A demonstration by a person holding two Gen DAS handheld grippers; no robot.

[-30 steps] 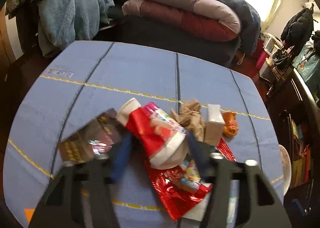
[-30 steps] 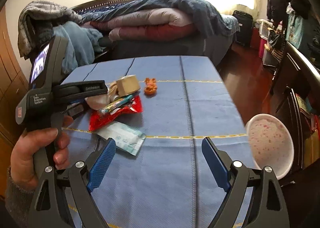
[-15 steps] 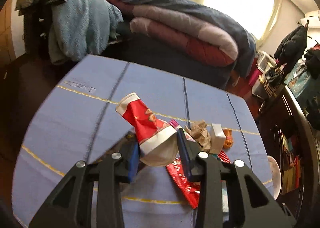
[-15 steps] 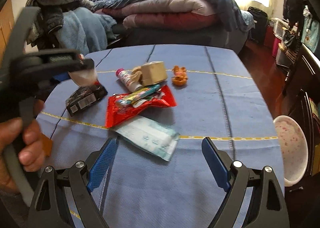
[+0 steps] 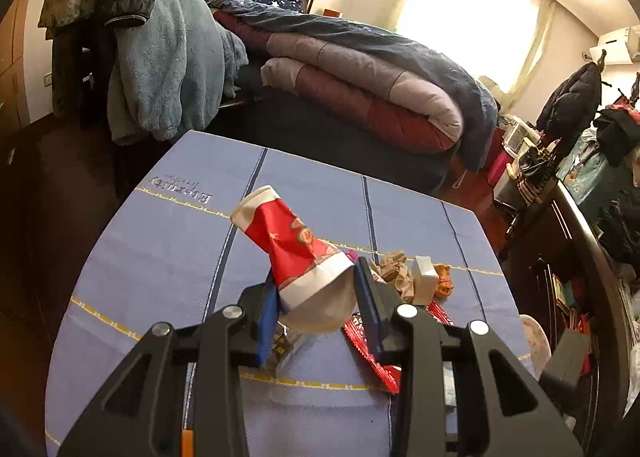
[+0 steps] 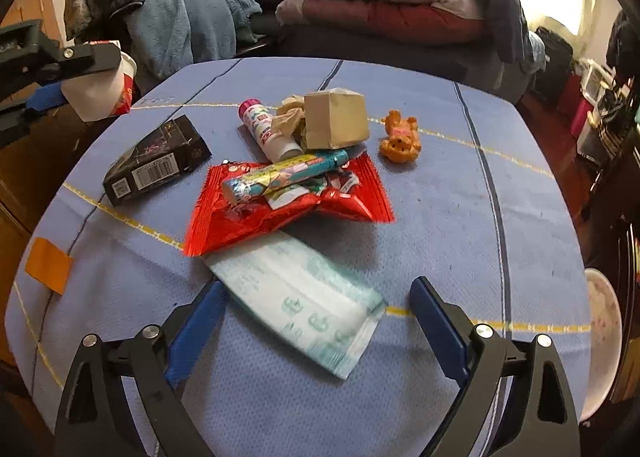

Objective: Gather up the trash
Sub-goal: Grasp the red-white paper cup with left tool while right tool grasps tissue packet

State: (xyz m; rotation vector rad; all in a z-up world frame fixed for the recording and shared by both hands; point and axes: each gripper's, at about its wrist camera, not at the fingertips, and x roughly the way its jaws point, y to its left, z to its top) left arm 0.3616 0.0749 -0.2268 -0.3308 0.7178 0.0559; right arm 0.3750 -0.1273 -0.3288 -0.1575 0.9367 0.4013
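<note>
Red paper cup [image 5: 296, 253]: lifted off the table a second ago, now pinched in the left gripper [image 5: 316, 311] at nine o'clock of the pile.
Pale wipes packet [image 6: 296, 297]: six o'clock of the red wrapper [image 6: 288, 205].
Right gripper [image 6: 316, 331]: jaws opening, has dropped to straddle the packet without touching it; likely next pick.

We note the crushed red-and-white paper cup [image 5: 298, 257] lifted off the desk, tilted; red wrapper [image 6: 288, 205], pale packet [image 6: 304, 297], black box [image 6: 156, 165] lie flat.
</note>
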